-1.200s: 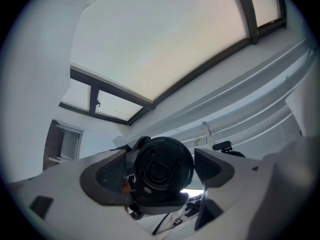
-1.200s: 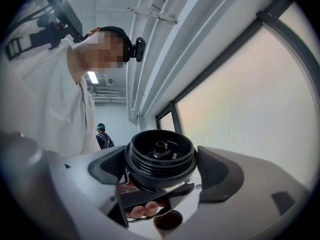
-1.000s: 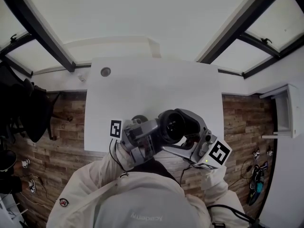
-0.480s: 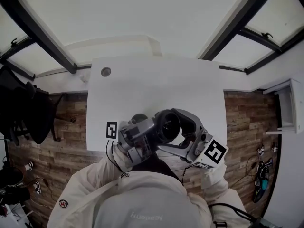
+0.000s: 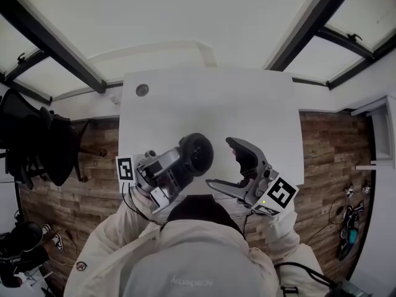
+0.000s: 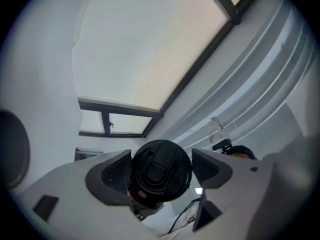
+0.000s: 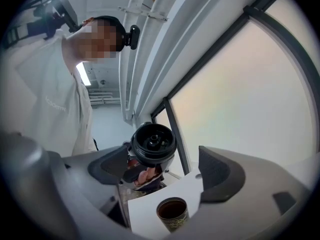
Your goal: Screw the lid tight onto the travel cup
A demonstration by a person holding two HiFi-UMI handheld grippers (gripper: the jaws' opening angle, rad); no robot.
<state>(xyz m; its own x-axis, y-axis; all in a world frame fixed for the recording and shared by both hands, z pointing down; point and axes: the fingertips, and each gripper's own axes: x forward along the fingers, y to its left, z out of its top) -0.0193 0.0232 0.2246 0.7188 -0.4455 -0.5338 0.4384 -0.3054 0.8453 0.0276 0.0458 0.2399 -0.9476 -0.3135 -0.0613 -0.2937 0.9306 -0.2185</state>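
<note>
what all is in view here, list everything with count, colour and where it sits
lid: one, black, held in the air over the table's near edge
travel cup: one, dark, open-topped, upright on the table (right gripper view)
table: one, white, centre
round fitting: one, grey, table's far left corner
chair: one, black, left of the table
floor: brown wood planks, around the table
left gripper: one, grey, jaws have just been closing, now clamped on the lid
right gripper: one, grey, jaws apart, nothing gripped, right of the lid
jacket: one, white, on the person, bottom of the head view
</note>
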